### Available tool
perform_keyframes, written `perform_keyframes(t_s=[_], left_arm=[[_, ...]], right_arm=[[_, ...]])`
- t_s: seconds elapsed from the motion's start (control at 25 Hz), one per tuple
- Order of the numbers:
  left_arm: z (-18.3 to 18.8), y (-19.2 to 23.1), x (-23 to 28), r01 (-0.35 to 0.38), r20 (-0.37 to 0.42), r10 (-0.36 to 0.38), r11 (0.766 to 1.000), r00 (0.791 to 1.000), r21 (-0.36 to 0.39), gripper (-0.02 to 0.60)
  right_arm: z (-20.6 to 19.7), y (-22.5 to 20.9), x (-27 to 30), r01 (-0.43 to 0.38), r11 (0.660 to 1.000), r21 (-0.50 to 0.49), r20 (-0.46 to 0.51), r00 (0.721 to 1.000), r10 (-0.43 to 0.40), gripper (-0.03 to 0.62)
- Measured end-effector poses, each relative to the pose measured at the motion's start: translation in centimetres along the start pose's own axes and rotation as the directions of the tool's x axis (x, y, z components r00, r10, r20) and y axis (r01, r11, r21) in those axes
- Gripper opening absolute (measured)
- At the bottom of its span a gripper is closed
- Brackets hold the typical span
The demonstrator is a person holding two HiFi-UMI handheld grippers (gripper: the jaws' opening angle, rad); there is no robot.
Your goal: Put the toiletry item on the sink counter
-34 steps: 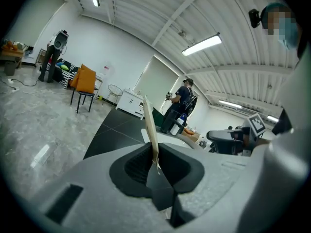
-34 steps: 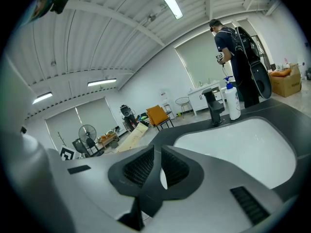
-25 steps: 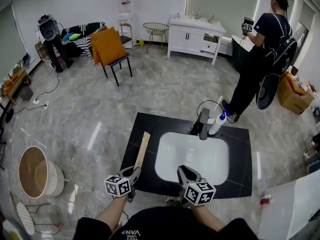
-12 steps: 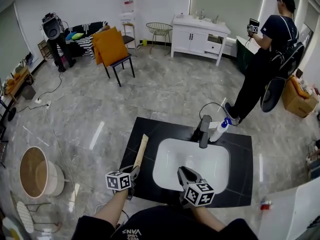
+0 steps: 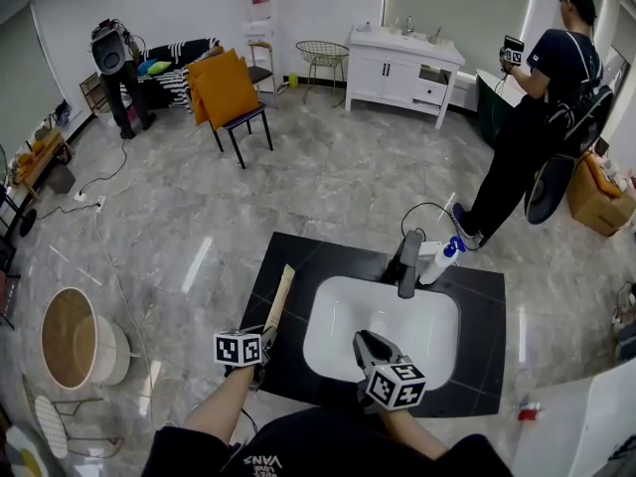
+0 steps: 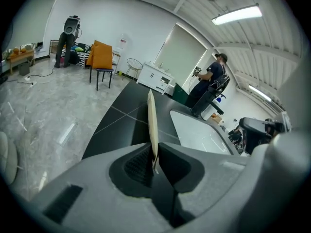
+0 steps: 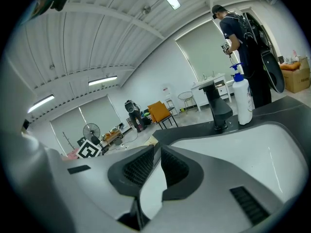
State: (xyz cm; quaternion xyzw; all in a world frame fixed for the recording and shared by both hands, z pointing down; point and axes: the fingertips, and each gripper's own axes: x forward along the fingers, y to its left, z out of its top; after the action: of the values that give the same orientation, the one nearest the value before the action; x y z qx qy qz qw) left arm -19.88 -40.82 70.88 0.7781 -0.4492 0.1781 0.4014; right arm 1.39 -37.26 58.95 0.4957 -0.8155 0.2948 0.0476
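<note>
1. Counter (image 5: pixel 477 306): a black slab in the lower middle of the head view. It is judged the place where the toiletry item is to be put.

2. Basin (image 5: pixel 333 316): a white bowl set into the counter's centre. Nothing is seen in it, so only the dark margins are left for setting things down.

3. Left gripper (image 5: pixel 264 341): shown at the lower left of the head view. Its jaws are pinched on the near end of the strip, an end grip that leaves the rest of the length free to be laid flat.

4. Right gripper (image 5: pixel 363 338): shown at the lower centre, over the basin's near rim. Its jaws are drawn almost together with nothing between them. It is judged to be idle and kept clear of the left side.

5. Strip (image 5: pixel 279 296): a flat, pale toiletry item, carried edge-up and reaching up-frame over the counter's left margin, beside the basin. Whether its far end touches the counter cannot be told.

6. Faucet (image 5: pixel 408 261): a dark spout at the basin's upper rim.

7. Bottle (image 5: pixel 440 261): a white pump bottle just right of the faucet, well apart from the strip.
</note>
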Motion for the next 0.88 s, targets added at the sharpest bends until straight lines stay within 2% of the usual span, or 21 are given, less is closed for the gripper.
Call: perform_keyframes(t_s=[0.28, 0.44, 0.64, 0.8, 0.88], left_arm=[[0.1, 0.6, 0.6, -0.046, -0.025, 0.046, 0.999, 0.999, 0.007, 0.060], [-0.1, 0.8, 1.0, -0.063, -0.041, 0.064, 0.998, 0.997, 0.015, 0.116], [-0.4, 0.5, 1.1, -0.076, -0.044, 0.078, 0.996, 0.996, 0.045, 0.131], [-0.3, 0.3, 1.1, -0.074, -0.045, 0.077, 0.996, 0.996, 0.057, 0.167], [0.0, 0.1, 1.2, -0.075, -0.040, 0.078, 0.995, 0.996, 0.060, 0.207]], right_arm=[[0.3, -0.1, 0.2, -0.004, 1.000, 0.006, 0.006, 1.000, 0.004, 0.043], [0.0, -0.2, 0.1, -0.004, 1.000, 0.010, 0.002, 1.000, 0.004, 0.043], [-0.3, 0.1, 0.0, -0.012, 1.000, 0.008, -0.001, 1.000, 0.012, 0.043], [-0.2, 0.5, 0.2, -0.014, 1.000, 0.004, 0.001, 1.000, 0.014, 0.043], [-0.1, 0.7, 0.2, -0.015, 1.000, 0.003, 0.001, 1.000, 0.015, 0.043]])
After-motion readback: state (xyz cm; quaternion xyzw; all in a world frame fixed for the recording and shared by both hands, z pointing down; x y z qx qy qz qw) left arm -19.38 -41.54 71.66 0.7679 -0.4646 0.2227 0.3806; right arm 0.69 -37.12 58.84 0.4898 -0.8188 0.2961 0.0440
